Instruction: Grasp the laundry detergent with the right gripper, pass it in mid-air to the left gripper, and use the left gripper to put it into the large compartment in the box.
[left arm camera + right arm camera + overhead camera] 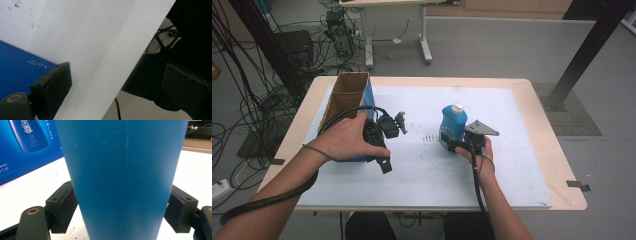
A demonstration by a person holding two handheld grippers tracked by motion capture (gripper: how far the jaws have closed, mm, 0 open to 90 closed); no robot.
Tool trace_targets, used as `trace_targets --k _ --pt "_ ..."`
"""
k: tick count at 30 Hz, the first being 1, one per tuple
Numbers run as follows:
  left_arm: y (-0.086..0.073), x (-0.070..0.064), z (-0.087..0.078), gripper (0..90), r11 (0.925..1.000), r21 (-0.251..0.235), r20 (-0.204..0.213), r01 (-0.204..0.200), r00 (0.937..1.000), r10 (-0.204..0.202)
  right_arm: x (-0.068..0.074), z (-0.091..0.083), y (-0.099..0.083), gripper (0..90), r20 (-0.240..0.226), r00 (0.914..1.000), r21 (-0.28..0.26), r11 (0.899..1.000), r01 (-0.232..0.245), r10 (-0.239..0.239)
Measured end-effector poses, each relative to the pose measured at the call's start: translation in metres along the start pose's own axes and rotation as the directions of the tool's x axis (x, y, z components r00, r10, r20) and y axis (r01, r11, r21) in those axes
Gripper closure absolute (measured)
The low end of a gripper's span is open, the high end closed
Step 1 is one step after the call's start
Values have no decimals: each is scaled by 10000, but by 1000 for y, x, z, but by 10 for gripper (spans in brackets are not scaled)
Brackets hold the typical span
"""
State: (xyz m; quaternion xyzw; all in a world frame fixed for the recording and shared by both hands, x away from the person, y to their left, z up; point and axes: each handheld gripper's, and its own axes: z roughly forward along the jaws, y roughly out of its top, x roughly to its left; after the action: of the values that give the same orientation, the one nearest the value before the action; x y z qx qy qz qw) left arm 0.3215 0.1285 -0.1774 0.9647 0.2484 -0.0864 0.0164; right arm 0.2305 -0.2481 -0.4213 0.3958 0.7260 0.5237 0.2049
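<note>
Blue bottle (453, 128) with white cap standing just right of frame centre on the white mat (512, 165), right gripper (458, 146) pinching its lower body, left gripper (384, 162) left of centre, jaws spread, beside the open blue box (343, 102)

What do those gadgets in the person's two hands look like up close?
Both are black. The left gripper trails a thick black cable. The right gripper carries a grey three-cornered plate and a thinner black cable. Each ends in two blocky black jaws with brass-coloured pivot rings.
</note>
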Motion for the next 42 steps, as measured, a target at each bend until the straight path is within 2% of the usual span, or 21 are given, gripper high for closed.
trace_targets --k 9,23,32,33,36,39,42 --pt "-1 -2 -2 90 10000 -66 -40 -7 10000 7 0 -1 0 291 115 9999 -79 10000 56 -55" --pt "1 -2 -1 91 10000 -19 -76 -78 9999 78 -2 -1 -2 398 -21 9998 -155 9997 176 -177" --pt "3 -3 -1 91 10000 -25 -92 -75 9999 75 -1 -1 -3 419 -25 9997 -195 9995 259 -260" --pt "3 -3 -2 91 9998 -15 -127 -185 9997 185 -1 -1 -2 421 -20 9996 -193 9994 270 -270" --pt "3 -4 -2 91 9999 -33 -111 -119 9999 119 -1 -1 -2 425 3 9995 -188 9993 312 -312" --pt "4 -4 -2 91 9997 10 -148 -227 9996 227 -1 -1 -3 426 -4 9995 -208 9993 321 -321" --pt "3 -4 -1 91 10000 -19 -86 -80 9999 80 0 -1 -3 427 25 9994 -236 9991 356 -355"
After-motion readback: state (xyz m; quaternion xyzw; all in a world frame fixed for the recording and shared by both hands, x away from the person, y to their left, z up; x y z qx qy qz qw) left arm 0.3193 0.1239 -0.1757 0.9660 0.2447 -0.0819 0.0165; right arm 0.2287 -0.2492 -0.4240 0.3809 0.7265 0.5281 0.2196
